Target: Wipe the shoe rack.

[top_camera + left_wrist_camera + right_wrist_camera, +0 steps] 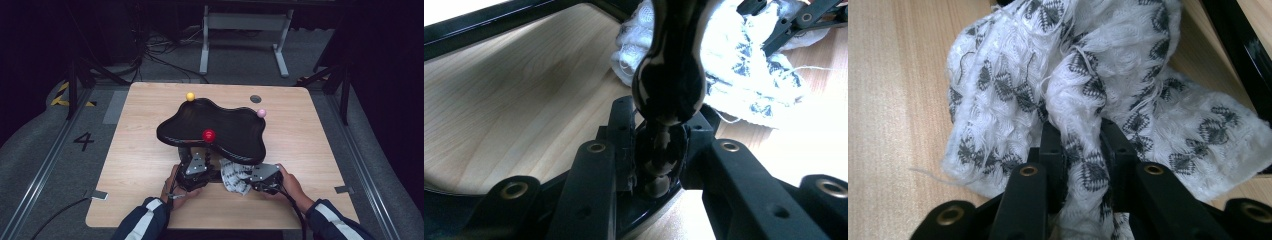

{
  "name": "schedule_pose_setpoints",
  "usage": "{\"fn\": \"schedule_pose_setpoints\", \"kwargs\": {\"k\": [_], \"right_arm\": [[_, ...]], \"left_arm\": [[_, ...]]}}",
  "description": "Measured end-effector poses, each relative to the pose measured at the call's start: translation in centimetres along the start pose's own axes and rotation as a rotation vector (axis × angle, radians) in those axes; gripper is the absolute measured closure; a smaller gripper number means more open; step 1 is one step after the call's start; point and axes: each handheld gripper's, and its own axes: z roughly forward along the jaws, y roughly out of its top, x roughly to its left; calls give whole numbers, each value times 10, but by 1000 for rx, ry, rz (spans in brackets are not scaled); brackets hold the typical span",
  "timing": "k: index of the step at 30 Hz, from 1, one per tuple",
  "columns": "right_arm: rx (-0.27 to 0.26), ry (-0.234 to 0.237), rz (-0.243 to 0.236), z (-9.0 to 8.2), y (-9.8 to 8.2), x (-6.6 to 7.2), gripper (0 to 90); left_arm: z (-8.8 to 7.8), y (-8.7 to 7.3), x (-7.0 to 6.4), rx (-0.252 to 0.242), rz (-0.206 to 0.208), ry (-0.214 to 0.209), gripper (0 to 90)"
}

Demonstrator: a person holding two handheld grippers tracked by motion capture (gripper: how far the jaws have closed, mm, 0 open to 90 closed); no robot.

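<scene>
While my left hand-held gripper [659,165] clamps nearly shut on the glossy black leg [669,75] under the tray [220,131], my right hand-held gripper [1083,165] is closed just as tight on a bunched fold of the white patterned cloth [1108,90]. Both sit at the near edge of the table [130,165], the cloth crumpled just beside the tray's foot and partly under its near rim.

Lifted and tipped on that one leg, the tray hangs above the wood with a red ball [208,134] lying in its hollow. Beyond it, a yellow ball [190,96] rests at the tray's far rim and a pink ball [261,113] at its far right edge.

My worry is the tray. A rounded, shiny leg held by two narrow jaws could twist or slip, and any wobble would probably send the red ball rolling out. If I wipe too hard with the cloth, I could push the tray sideways against my grip. Loose threads trailing from the cloth might also snag on my jaws.
</scene>
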Motion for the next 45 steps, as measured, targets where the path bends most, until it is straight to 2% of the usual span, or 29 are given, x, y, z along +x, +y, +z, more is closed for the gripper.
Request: {"fn": "schedule_pose_setpoints", "kwargs": {"k": [2,5,8,11,14,17,20,23,24,26,28,31,36,37,39,43,45], "right_arm": [[-5,5,7,0,-1,-2,765],[2,-14,11,-1,-3,-5,766],[12,-40,16,-1,-5,-8,767],[27,-66,25,-2,-7,-12,768],[39,-102,46,-3,-10,-17,769],[24,-136,80,-6,-12,-24,772],[6,-153,110,-7,-13,-29,773],[-6,-156,101,-6,-10,-29,773],[-2,-163,84,-4,-8,-28,773],[5,-168,64,-3,-6,-26,774],[-3,-159,67,-2,-6,-24,774],[-18,-116,70,-3,-5,-20,771],[-37,-77,22,-3,0,-6,770],[-40,-68,13,-3,1,-4,770],[-47,-55,12,-3,2,-3,770],[-52,-53,24,-3,3,-3,768],[-53,-56,30,-4,3,-3,768]], "left_arm": [[-1,-1,-1,-2,8,-4,668],[-5,0,0,22,50,-20,612],[-11,-1,3,29,48,-18,593],[-19,-1,5,-3,46,-37,615],[-21,-2,4,-2,54,-52,680],[-20,-1,3,1,59,-29,733],[-18,0,2,-6,64,-39,744],[-15,1,-2,-3,68,-55,745],[-14,2,-2,-4,82,-56,746],[-13,3,-4,0,75,-55,745],[-13,2,-3,-7,72,-60,745],[-12,2,-3,-10,67,-63,745],[-10,2,-6,-17,47,-58,745],[-8,4,-7,-19,65,-59,746],[-5,5,-11,-18,66,-55,745],[-1,8,-13,-22,86,-60,745],[1,8,-14,-23,80,-54,744]]}}
